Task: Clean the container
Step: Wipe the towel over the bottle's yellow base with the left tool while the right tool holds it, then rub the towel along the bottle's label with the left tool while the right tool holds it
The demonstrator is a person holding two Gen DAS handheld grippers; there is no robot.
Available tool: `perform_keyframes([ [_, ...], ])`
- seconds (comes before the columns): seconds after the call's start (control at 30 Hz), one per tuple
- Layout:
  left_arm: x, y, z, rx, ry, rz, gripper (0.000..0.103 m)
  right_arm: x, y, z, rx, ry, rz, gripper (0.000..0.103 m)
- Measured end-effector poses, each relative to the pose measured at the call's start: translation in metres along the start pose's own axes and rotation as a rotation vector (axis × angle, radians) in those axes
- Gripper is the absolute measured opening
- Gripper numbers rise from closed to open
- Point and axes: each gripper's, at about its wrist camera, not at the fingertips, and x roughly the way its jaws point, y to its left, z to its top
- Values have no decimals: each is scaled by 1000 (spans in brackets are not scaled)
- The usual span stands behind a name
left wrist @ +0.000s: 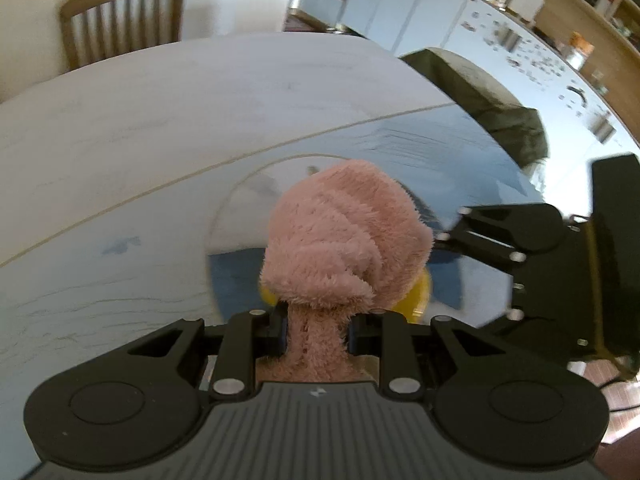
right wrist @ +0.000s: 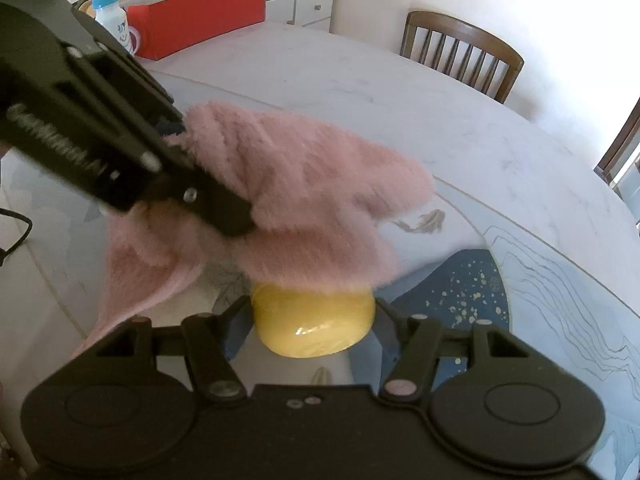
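A fluffy pink cloth (left wrist: 340,236) is bunched up in front of my left gripper (left wrist: 318,332), which is shut on it. Under the cloth peeks a small yellow container (left wrist: 416,296). The right wrist view shows the yellow container (right wrist: 316,328) between the fingers of my right gripper (right wrist: 314,320), shut on its sides. The pink cloth (right wrist: 304,196) lies over the container's top, hiding the opening. My left gripper (right wrist: 216,200) comes in from the upper left with the cloth. My right gripper (left wrist: 500,248) shows at the right of the left wrist view.
All this is over a round white marble-look table (right wrist: 400,92) with a blue painted glass centre (right wrist: 472,280). A red box (right wrist: 200,12), a small bottle (right wrist: 110,12) and a cup stand at the far side. A wooden chair (right wrist: 460,52) stands behind. A black cable (right wrist: 16,236) lies at the left.
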Motion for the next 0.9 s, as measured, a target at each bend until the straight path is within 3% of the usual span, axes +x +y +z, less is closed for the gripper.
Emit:
perform_keyframes([
  [0.47, 16, 59, -20, -67, 52, 231, 24, 2, -1, 0, 27, 10, -8, 63],
  [0.57, 13, 55, -18, -68, 47, 229, 24, 0, 0, 0, 36, 11, -7, 63],
  [0.9, -43, 12, 0, -19, -84, 47, 24, 1, -1, -1, 49, 21, -12, 63],
])
